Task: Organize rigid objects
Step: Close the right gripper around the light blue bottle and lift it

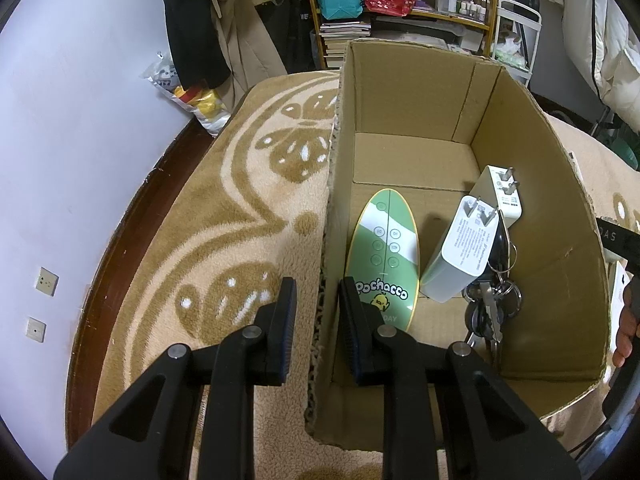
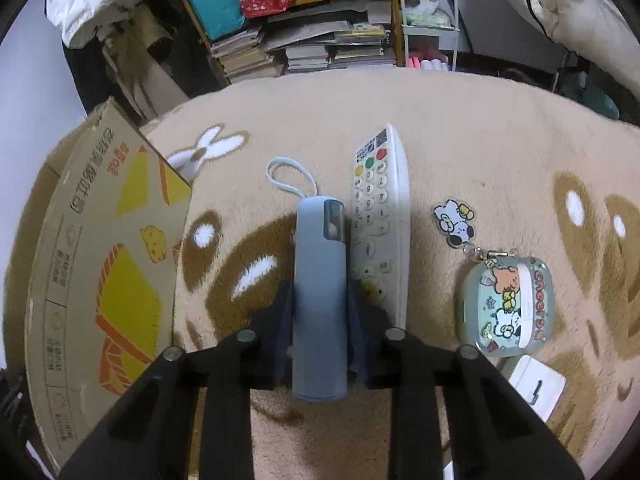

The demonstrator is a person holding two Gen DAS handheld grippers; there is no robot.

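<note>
My right gripper (image 2: 319, 292) is shut on a pale blue tube-shaped case (image 2: 320, 260) with a loop strap, held just above the beige rug. Right of it lies a white remote (image 2: 380, 216). Farther right lie a cartoon earbud case (image 2: 506, 304) and its dog charm (image 2: 454, 220). The cardboard box (image 2: 100, 260) stands to the left. In the left wrist view my left gripper (image 1: 318, 284) is open, one finger on each side of the left wall of the box (image 1: 552, 200). Inside lie a green oval remote (image 1: 384, 256), two white chargers (image 1: 460, 252) and a bunch of keys (image 1: 490, 304).
A small white box (image 2: 534, 384) lies at the rug's near right. Shelves with books and bags (image 2: 320, 40) stand behind the rug. A wall and dark floor border (image 1: 120, 220) run along the left. A person's hand (image 1: 626, 336) shows past the box's right wall.
</note>
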